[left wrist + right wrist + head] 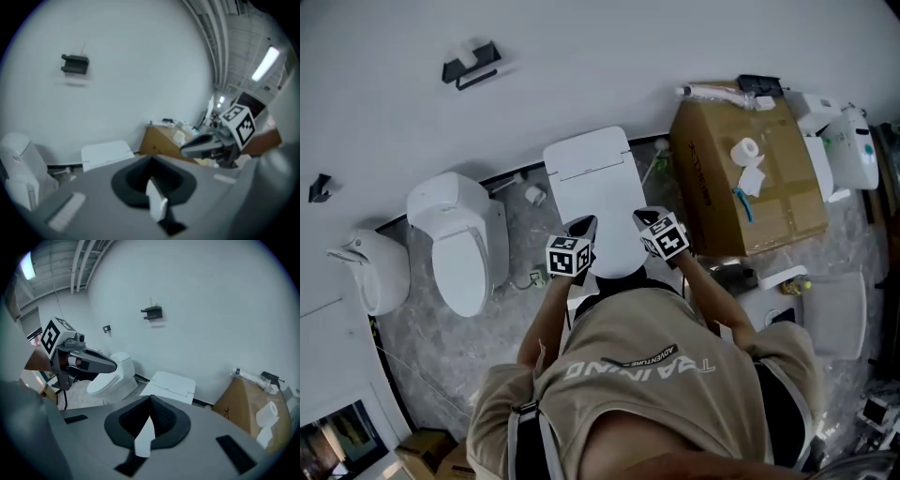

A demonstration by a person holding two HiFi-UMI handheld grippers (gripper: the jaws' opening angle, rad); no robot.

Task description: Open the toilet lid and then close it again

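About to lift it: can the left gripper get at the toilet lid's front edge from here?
Probably yes: the left gripper is over the closed toilet lid near its front, nothing between them.

toilet (595, 202) front: hidden behind person (666, 384) | cardboard box (741, 178) print: too small to read

We wear a tan, short-sleeved T-shirt (694, 394) with white lettering printed across it and a black strap (525, 427) lying over it. Our left gripper (584, 225) and right gripper (643, 217) have grey bodies that taper to dark fingers (96, 363). Each carries a cube (568, 256) faced with black-and-white square markers.
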